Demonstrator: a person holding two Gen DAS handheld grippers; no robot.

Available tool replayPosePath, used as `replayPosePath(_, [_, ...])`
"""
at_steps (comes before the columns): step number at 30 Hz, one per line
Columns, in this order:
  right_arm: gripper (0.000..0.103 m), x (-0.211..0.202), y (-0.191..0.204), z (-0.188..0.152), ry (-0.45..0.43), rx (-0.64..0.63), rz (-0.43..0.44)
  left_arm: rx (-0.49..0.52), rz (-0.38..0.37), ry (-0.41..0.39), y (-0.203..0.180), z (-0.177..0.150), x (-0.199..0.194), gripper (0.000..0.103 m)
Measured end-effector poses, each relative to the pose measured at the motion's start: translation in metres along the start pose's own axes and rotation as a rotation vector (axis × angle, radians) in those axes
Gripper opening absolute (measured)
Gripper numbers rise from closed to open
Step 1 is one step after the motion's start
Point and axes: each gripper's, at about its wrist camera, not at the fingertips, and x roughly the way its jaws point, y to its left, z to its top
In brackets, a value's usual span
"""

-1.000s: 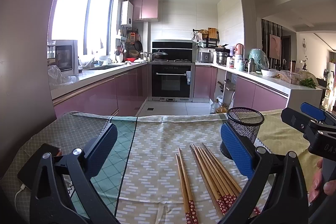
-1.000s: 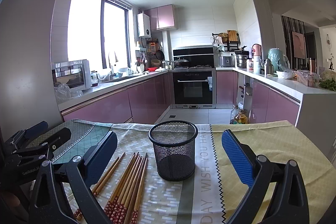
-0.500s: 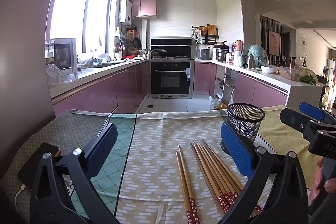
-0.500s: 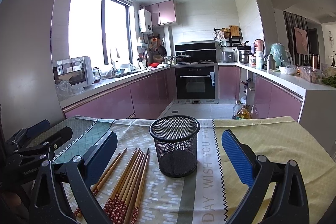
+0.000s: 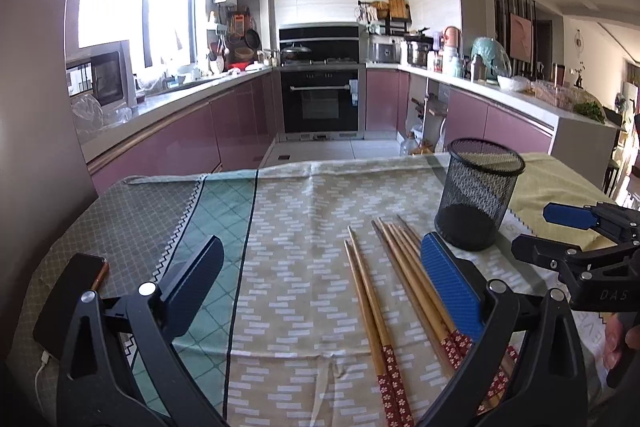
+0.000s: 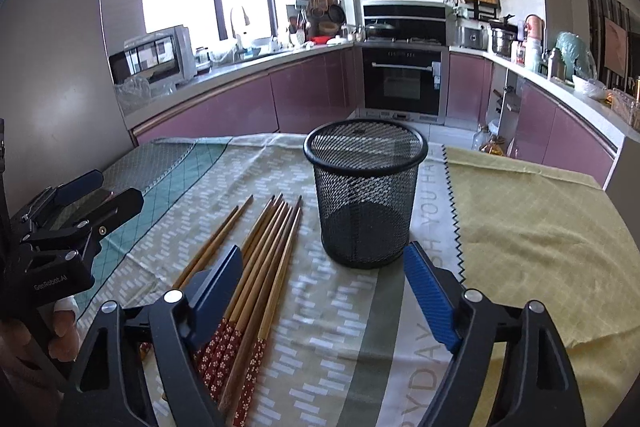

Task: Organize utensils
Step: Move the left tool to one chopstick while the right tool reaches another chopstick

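Several wooden chopsticks [image 5: 394, 267] with red flowered handles lie side by side on the patterned tablecloth [image 5: 304, 203], tips pointing away from me. A black mesh cup [image 6: 365, 191] stands upright and empty just right of them. My left gripper [image 5: 320, 279] hovers open over the cloth, its right finger above the chopsticks [image 6: 260, 251]. My right gripper [image 6: 324, 291] is low in front of the cup. Its jaws are closing with nothing gripped between them, and its left finger sits over the chopstick handles.
A dark phone [image 5: 68, 301] with a white cable lies at the table's left edge. A yellow cloth [image 6: 520, 227] covers the table's right part. A person's fingers [image 6: 60, 323] hold the left gripper's handle. Pink kitchen cabinets and an oven stand beyond the table.
Both grippers have tipped downward and dropped closer to the table. The right gripper's jaws have narrowed. Chopsticks and cup have not moved.
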Motion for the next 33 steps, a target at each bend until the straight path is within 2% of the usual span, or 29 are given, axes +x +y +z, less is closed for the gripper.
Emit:
replayPosePath(3, [0.062, 0.014, 0.004, -0.001, 0.064, -0.016, 0.015, 0.006, -0.047, 0.085, 0.003, -0.007, 0.014, 0.094])
replayPosePath(8, [0.053, 0.031, 0.011, 0.000, 0.146, -0.038, 0.048, 0.018, -0.108, 0.195, 0.008, -0.015, 0.035, 0.078])
replayPosePath(10, [0.045, 0.036, 0.013, 0.000, 0.178, -0.046, 0.052, 0.025, -0.130, 0.230, 0.008, -0.018, 0.041, 0.074])
replayPosePath(18, [0.036, 0.054, 0.012, -0.004, 0.243, -0.051, 0.055, 0.096, -0.165, 0.356, -0.005, -0.029, 0.065, 0.060])
replayPosePath(21, [0.035, 0.055, 0.011, -0.003, 0.249, -0.055, 0.052, 0.098, -0.182, 0.367, -0.006, -0.028, 0.068, 0.057])
replayPosePath(25, [0.026, 0.062, 0.014, -0.003, 0.264, -0.070, 0.033, 0.084, -0.210, 0.383, -0.003, -0.026, 0.070, 0.052])
replayPosePath(28, [0.026, 0.064, 0.014, -0.001, 0.268, -0.073, 0.034, 0.072, -0.227, 0.395, 0.000, -0.026, 0.071, 0.047])
replayPosePath(31, [0.026, 0.068, 0.015, 0.001, 0.271, -0.074, 0.034, 0.056, -0.253, 0.409, 0.003, -0.026, 0.073, 0.047])
replayPosePath(33, [0.027, 0.070, 0.016, 0.002, 0.273, -0.080, 0.033, 0.082, -0.244, 0.411, 0.000, -0.026, 0.074, 0.047])
